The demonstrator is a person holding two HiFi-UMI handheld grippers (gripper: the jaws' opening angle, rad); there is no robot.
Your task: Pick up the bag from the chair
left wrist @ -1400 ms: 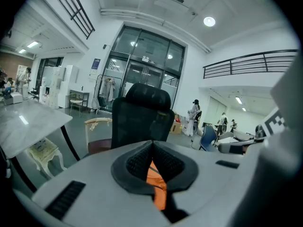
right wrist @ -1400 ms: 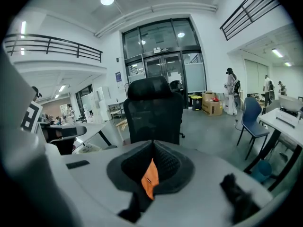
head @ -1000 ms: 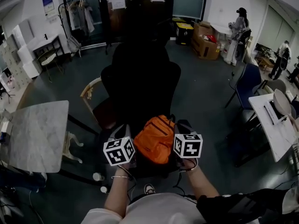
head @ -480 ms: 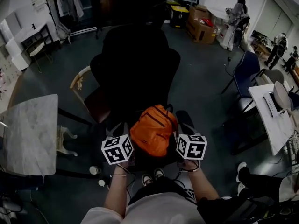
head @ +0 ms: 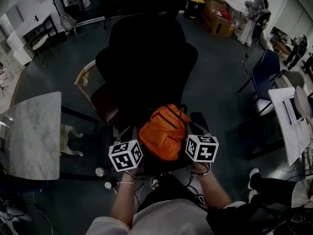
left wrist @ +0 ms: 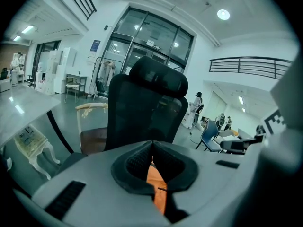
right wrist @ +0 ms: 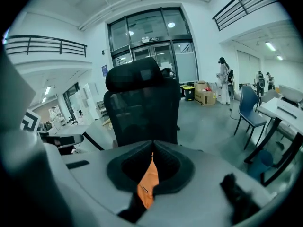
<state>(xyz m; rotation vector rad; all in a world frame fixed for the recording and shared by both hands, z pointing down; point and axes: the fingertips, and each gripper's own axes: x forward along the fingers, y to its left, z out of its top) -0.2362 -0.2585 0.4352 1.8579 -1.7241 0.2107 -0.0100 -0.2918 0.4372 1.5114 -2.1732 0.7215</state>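
The left gripper's [left wrist: 152, 144] jaws were closed, their dark pads meeting at the tips, with a strip of the orange bag's [left wrist: 156, 183] fabric caught between them and running down towards the camera. The right gripper's [right wrist: 152, 154] jaws were closed in the same way on another fold of orange fabric, which hung out below the pads beside a dark strap [right wrist: 127, 214].

In the head view the two grippers flanked the bag, the left at its left side and the right at its right side. The bag lay over the front edge of the seat of the black office chair [head: 146, 58], zips uppermost. Whether it rested on the seat or hung just clear of it could not be told. The chair's tall mesh back rose straight behind the jaws in both gripper views.

A wooden chair [head: 96, 98] with a dark red seat stood just beside the office chair's left side, and a marble-topped table [head: 29, 136] farther left. A blue chair [head: 266, 72] and cardboard boxes [head: 217, 21] stood well apart on the right.
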